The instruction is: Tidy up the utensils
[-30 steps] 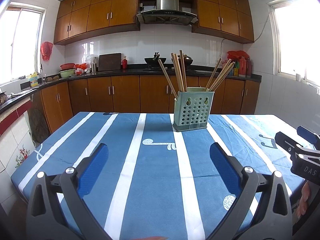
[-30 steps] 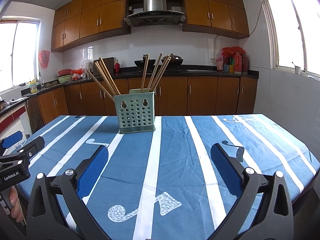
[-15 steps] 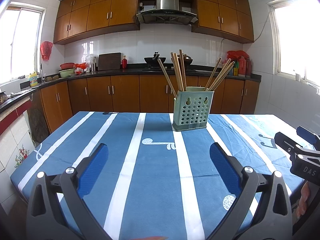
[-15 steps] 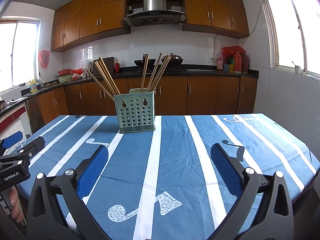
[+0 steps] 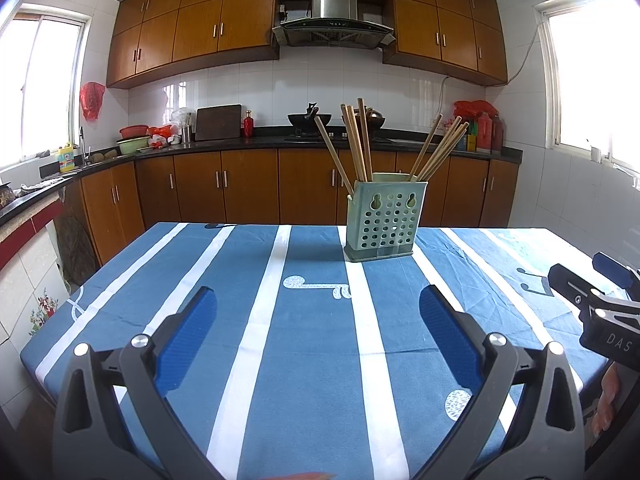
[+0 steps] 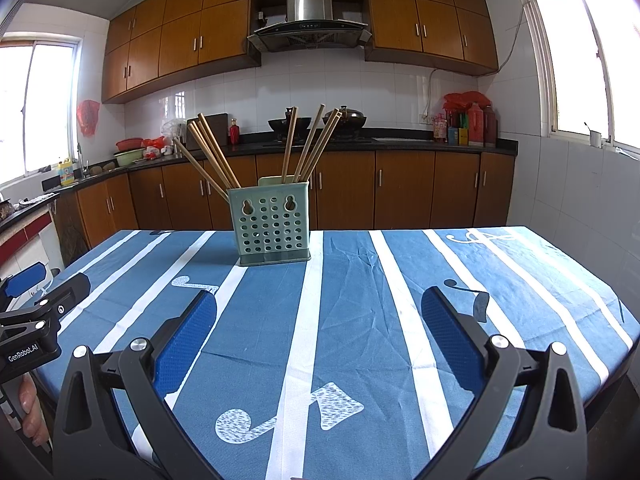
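A pale green perforated utensil holder (image 5: 383,220) stands upright on the far part of the blue striped tablecloth (image 5: 280,340). Several wooden chopsticks (image 5: 358,144) lean out of it in two bunches. It also shows in the right wrist view (image 6: 273,222) with its chopsticks (image 6: 308,144). My left gripper (image 5: 318,312) is open and empty, near the table's front edge, well short of the holder. My right gripper (image 6: 319,312) is open and empty, also near the front edge. Each gripper shows at the edge of the other's view: the right one (image 5: 600,308), the left one (image 6: 36,320).
Brown kitchen cabinets (image 5: 248,188) and a dark counter (image 5: 280,142) with a wok, bottles and bowls run behind the table. A tiled wall (image 6: 580,192) and windows stand at the right. The table's left edge (image 5: 60,328) drops to the floor.
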Motion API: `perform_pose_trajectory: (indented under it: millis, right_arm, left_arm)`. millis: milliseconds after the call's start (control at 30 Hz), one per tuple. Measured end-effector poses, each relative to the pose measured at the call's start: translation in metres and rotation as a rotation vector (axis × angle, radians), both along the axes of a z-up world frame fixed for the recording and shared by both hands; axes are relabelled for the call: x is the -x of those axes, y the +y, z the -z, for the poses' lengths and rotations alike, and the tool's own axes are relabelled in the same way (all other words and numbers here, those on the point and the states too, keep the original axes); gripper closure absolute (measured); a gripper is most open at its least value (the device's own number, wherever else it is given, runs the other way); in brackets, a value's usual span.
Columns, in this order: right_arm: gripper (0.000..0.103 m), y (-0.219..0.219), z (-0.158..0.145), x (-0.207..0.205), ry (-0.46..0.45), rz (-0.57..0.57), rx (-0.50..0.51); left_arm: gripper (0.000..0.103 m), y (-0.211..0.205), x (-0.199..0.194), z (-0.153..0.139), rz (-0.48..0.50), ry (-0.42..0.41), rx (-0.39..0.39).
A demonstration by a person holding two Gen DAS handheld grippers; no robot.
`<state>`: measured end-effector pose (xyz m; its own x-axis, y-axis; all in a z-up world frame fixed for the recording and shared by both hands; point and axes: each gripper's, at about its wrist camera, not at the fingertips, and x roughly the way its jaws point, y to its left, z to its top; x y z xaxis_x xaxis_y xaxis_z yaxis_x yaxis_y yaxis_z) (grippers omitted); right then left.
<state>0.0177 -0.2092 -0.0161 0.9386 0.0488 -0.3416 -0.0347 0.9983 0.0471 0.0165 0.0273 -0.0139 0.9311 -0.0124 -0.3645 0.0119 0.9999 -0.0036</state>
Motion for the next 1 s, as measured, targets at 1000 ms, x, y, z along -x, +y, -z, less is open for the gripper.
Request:
perform_pose_trajectory:
  millis: [1000]
  right_arm:
    - [0.002,-0.0002,0.0006,0.0003,0.002,-0.001,0.0]
  left_arm:
    - [0.004,0.0032,-0.0007,0.004,-0.005,0.008,0.004]
